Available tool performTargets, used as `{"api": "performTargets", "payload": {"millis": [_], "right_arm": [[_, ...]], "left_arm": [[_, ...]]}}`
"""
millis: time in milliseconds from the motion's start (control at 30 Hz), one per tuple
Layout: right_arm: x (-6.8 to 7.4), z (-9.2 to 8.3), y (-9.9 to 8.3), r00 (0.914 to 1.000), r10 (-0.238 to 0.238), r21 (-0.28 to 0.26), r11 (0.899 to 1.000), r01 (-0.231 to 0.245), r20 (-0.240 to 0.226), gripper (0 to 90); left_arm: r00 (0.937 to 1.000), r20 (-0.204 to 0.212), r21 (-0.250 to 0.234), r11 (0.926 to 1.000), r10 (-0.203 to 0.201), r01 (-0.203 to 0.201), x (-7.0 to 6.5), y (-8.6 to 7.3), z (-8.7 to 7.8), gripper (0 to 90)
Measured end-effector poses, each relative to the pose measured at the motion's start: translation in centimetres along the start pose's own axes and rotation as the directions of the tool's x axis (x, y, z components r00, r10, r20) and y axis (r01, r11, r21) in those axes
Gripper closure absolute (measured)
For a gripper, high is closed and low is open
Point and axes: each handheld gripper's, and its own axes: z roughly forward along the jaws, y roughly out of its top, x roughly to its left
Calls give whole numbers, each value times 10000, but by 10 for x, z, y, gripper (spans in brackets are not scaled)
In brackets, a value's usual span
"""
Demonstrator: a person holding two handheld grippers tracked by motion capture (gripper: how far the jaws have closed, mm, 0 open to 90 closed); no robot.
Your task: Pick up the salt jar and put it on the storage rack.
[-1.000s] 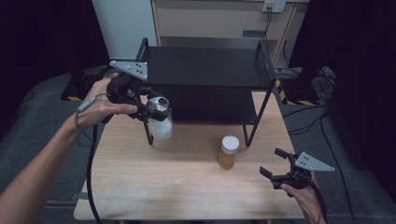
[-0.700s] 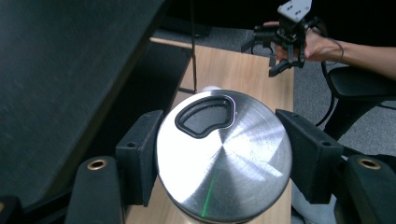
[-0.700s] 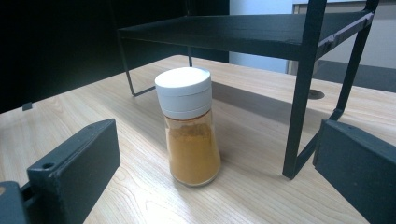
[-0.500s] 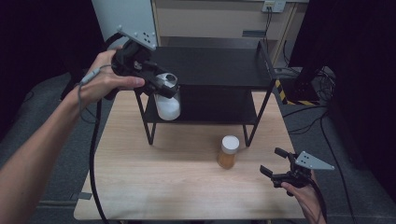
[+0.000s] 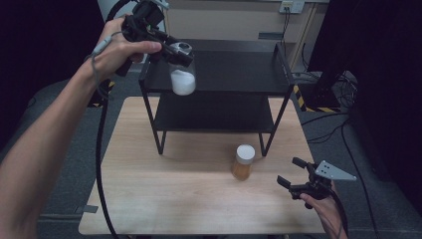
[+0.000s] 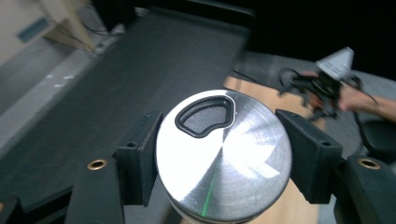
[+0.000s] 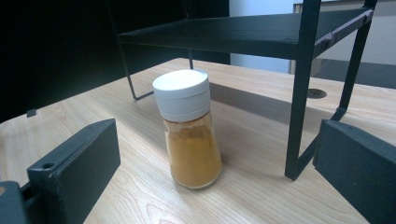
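Above the front-left corner of the rack's (image 5: 234,69) top shelf, the left gripper (image 5: 171,50) is clenching the shaker (image 5: 182,79) by its metal cap, jar hanging upright. The right gripper (image 5: 291,174) is gaping, empty, beside the spice jar (image 5: 243,162).

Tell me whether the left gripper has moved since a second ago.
Yes. The left gripper, shut on the shaker, has risen from beside the rack to above its top shelf.

Dim room with black surrounds; overhead light glares on the shaker's metal lid (image 6: 223,156), background motion-blurred.
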Motion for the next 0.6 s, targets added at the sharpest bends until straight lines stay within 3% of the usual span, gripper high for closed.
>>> {"api": "performTargets", "payload": {"millis": [133, 233, 300, 500, 600], "right_arm": [[-1, -1, -1, 10000, 38, -81, 10000, -38, 8, 10], [-2, -2, -1, 10000, 79, -145, 9999, -78, 59, 10], [-2, -3, -2, 9999, 106, -178, 9998, -105, 82, 10], [-2, -4, -2, 9999, 147, -225, 9996, -146, 67, 11], [-3, -4, -3, 9998, 171, -246, 9996, -169, 86, 11]], "left_arm": [[9956, -778, 1, 9986, -518, 520, 5, 6, 3, 336], [9857, -1334, -32, 9946, -1028, 1033, 10, 11, 8, 336], [9800, -1632, 88, 9931, -1141, 1171, 13, 16, 12, 336], [9481, -2577, 153, 9803, -1863, 1968, 23, 28, 27, 336], [9361, -2850, 123, 9758, -2061, 2185, 26, 31, 33, 336]]}}
